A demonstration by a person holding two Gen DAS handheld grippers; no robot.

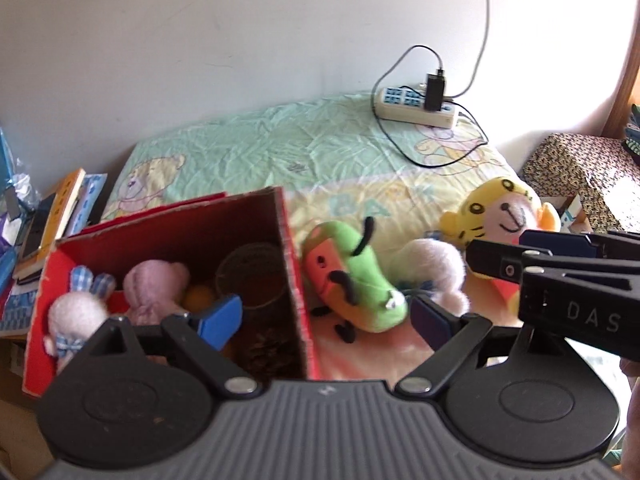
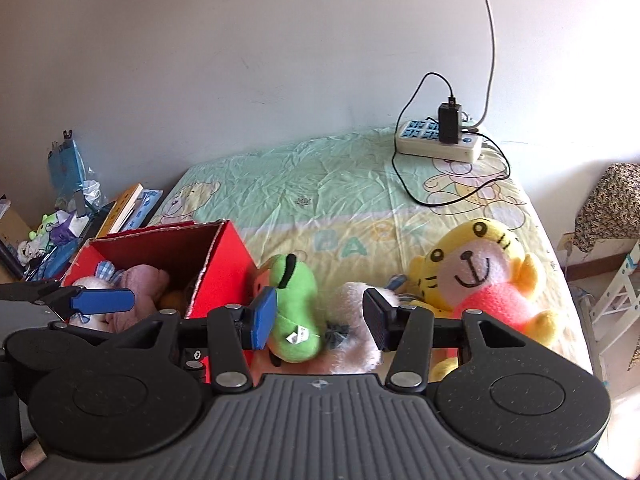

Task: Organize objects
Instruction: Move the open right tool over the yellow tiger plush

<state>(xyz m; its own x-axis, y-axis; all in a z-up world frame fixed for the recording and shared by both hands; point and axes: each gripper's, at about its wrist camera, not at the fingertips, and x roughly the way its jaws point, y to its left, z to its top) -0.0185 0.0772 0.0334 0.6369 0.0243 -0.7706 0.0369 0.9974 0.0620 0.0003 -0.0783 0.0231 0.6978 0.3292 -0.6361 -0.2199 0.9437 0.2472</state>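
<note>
A red cardboard box [image 1: 298,280] [image 2: 224,268] stands on the bed and holds a pink plush [image 1: 154,288], a white bunny plush [image 1: 74,312], an orange ball and a clear cup. A green and orange plush [image 1: 356,284] [image 2: 296,316] lies just right of the box. A white plush [image 1: 434,268] [image 2: 354,340] lies beside it, then a yellow tiger plush [image 1: 494,212] [image 2: 480,276]. My left gripper [image 1: 326,318] is open, one finger over the box, one by the white plush. My right gripper [image 2: 320,320] is open around the green plush and the white plush.
A power strip [image 2: 438,142] with a charger and cables lies at the bed's far right. Books and clutter [image 2: 120,212] sit left of the bed. A patterned cloth-covered thing [image 1: 580,176] stands at the right. The wall is behind.
</note>
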